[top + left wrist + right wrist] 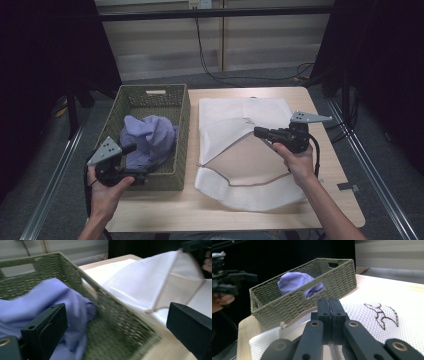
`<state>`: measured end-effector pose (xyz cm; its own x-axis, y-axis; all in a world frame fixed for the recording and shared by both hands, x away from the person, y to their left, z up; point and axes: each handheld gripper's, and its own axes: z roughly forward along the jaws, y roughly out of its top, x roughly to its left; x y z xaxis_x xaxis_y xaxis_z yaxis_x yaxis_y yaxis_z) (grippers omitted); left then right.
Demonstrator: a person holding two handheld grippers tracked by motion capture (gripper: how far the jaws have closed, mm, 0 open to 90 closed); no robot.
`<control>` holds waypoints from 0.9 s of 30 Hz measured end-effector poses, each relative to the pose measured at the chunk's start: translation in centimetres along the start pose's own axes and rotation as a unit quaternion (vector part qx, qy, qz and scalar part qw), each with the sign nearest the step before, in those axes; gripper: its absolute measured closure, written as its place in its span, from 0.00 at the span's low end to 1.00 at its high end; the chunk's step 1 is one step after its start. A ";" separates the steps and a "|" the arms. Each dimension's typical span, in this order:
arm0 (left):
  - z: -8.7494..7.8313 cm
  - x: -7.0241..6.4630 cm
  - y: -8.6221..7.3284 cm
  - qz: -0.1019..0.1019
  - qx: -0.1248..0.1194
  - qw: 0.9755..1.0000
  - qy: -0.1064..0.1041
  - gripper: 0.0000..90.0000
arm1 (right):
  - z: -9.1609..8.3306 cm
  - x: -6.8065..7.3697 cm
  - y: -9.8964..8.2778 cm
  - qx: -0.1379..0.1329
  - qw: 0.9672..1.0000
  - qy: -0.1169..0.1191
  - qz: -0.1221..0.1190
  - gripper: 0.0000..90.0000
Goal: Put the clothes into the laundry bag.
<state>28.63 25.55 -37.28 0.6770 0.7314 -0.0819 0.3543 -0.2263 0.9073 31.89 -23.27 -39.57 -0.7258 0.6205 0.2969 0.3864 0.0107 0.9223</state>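
A white mesh garment (240,150) is lying spread over the right half of the desk (340,165), partly folded, with one flap turned toward its middle. The right hand-held gripper (258,132) is resting over that fold with its jaws pressed together, seemingly pinching the fabric edge. The left hand-held gripper (131,148) is hovering, jaws spread and empty, at the near edge of the wicker basket (182,107) on the desk's left, where a lilac cloth (147,137) is sitting. Folding looks barely begun; most remains.
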 end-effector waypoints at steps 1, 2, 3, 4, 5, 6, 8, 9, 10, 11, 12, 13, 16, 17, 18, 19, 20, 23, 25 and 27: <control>0.2 0.5 0.5 -0.002 0.005 1.000 0.002 0.05 | 0.0 0.0 0.0 -0.001 1.000 0.001 0.000 0.99; 0.5 1.0 0.9 0.001 0.013 1.000 0.003 0.05 | 0.0 0.0 0.0 0.000 1.000 0.001 0.000 0.99; 0.7 1.4 1.3 0.006 0.019 1.000 0.010 0.06 | 0.0 0.0 -0.1 0.000 1.000 0.002 0.002 0.99; 1.1 1.9 1.6 0.007 0.025 1.000 0.012 0.07 | 0.0 0.0 -0.1 0.001 1.000 0.001 0.001 0.99; 1.4 2.3 1.9 0.001 0.029 1.000 0.007 0.07 | 0.0 0.0 -0.1 0.001 1.000 0.002 0.001 0.99; 1.7 2.8 2.1 -0.002 0.035 0.999 -0.002 0.07 | 0.0 0.0 -0.1 0.001 1.000 0.002 0.002 0.99; 2.4 3.6 2.6 -0.004 0.035 0.999 -0.004 0.07 | 0.0 0.0 -0.2 0.001 1.000 0.004 0.003 0.99; 2.8 3.9 2.8 -0.001 0.040 0.999 0.003 0.07 | 0.0 -0.1 -0.2 0.001 1.000 0.006 0.002 0.99; 3.1 4.3 2.9 -0.007 0.038 0.999 0.009 0.07 | 0.0 -0.1 -0.2 0.000 1.000 0.006 0.004 0.99; 3.5 4.7 3.1 -0.014 0.040 0.999 0.009 0.07 | 0.0 -0.1 -0.2 0.001 1.000 0.006 0.005 0.99; 3.9 5.1 3.2 -0.015 0.046 0.999 0.010 0.07 | 0.0 -0.1 -0.2 0.002 1.000 0.006 0.005 0.99; 4.3 5.4 3.3 -0.017 0.050 0.999 0.013 0.07 | 0.0 -0.1 -0.2 0.002 1.000 0.007 0.007 0.99; 5.7 6.1 3.3 -0.014 0.074 0.997 0.026 0.07 | 0.0 -0.1 -0.3 0.002 1.000 0.007 0.005 0.99; 6.2 6.3 3.2 -0.012 0.085 0.996 0.032 0.07 | 0.0 -0.1 -0.3 0.003 1.000 0.008 0.005 0.99; 6.7 6.4 3.2 -0.010 0.093 0.995 0.035 0.06 | 0.0 -0.1 -0.3 0.004 1.000 0.008 0.005 0.99; 7.3 6.8 3.1 -0.011 0.107 0.994 0.028 0.06 | 0.0 -0.1 -0.3 0.004 1.000 0.008 0.006 0.99; 7.8 7.0 3.1 -0.015 0.116 0.993 0.030 0.04 | 0.0 -0.2 -0.3 0.003 1.000 0.008 0.006 0.99; 8.5 7.8 3.1 -0.021 0.121 0.992 0.026 0.04 | 0.0 -0.1 -0.3 0.002 1.000 0.008 0.005 0.99; 8.9 8.4 2.9 -0.026 0.130 0.991 0.023 0.05 | 0.0 -0.1 -0.4 0.002 1.000 0.009 0.005 0.99; 9.4 8.6 2.6 -0.024 0.143 0.989 0.027 0.05 | 0.1 -0.2 -0.4 0.006 1.000 0.013 0.004 0.98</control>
<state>41.42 25.21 -39.52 0.6225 0.7772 -0.0920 0.5574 -0.3577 0.7493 31.91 -23.33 -40.02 -0.7367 0.6002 0.3115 0.3993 0.0143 0.9167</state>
